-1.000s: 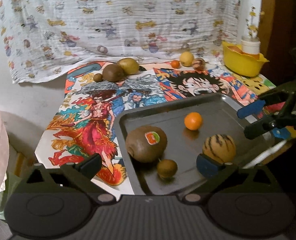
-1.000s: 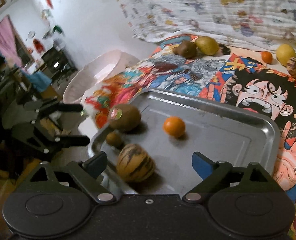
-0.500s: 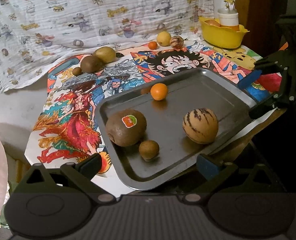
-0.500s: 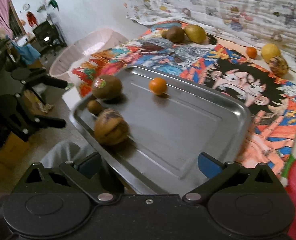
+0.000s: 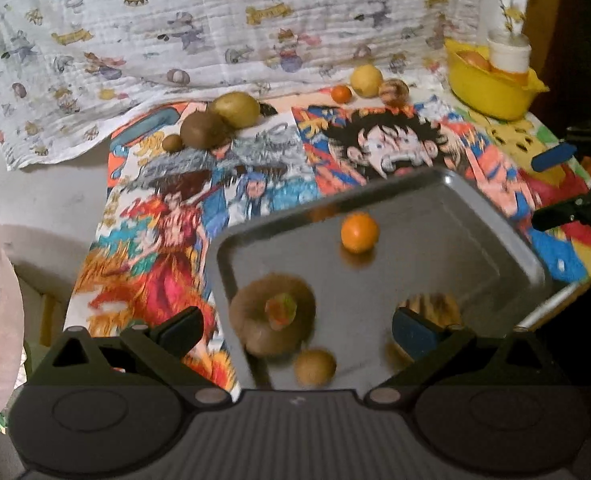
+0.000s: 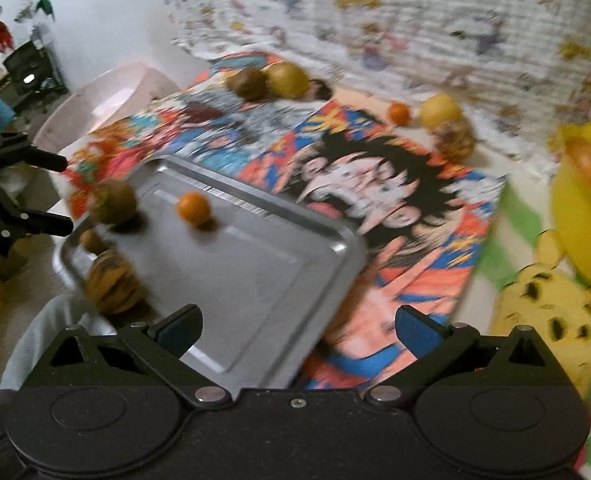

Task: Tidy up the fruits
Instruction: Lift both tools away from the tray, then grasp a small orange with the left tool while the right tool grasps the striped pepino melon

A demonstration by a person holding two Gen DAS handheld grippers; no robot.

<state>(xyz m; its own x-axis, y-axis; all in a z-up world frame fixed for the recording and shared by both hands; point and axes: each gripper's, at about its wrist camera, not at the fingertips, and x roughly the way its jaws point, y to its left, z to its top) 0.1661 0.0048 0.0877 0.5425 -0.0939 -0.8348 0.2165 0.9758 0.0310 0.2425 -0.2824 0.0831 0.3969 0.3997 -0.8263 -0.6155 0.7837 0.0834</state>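
Note:
A metal tray [image 5: 447, 216] [image 6: 279, 264] lies on the cartoon mat and holds a large brown kiwi with a sticker [image 5: 271, 314] [image 6: 113, 202], a small orange [image 5: 359, 233] [image 6: 193, 209], a small brown fruit [image 5: 315, 367] [image 6: 93, 241] and a striped melon [image 5: 435, 308] [image 6: 111, 286]. My left gripper [image 5: 295, 330] is open above the tray's near-left part. My right gripper [image 6: 295, 330] is open above the tray's near-right corner. Both are empty. Each gripper also shows in the other's view: the right [image 5: 575, 192], the left [image 6: 19, 196].
At the back of the mat lie a yellow-green fruit [image 5: 237, 109], a kiwi [image 5: 202, 130], a small brown fruit [image 5: 172, 142], an orange [image 5: 341, 94], a yellow fruit [image 5: 366, 81] and a striped fruit [image 5: 393, 92]. A yellow bowl [image 5: 491, 88] [image 6: 579, 216] stands back right. A pink basin [image 6: 103, 108] is left.
Both grippers have moved forward over the tray and the views are motion-blurred. The right view has swung right toward the yellow bowl. The fruits on the tray keep their places.

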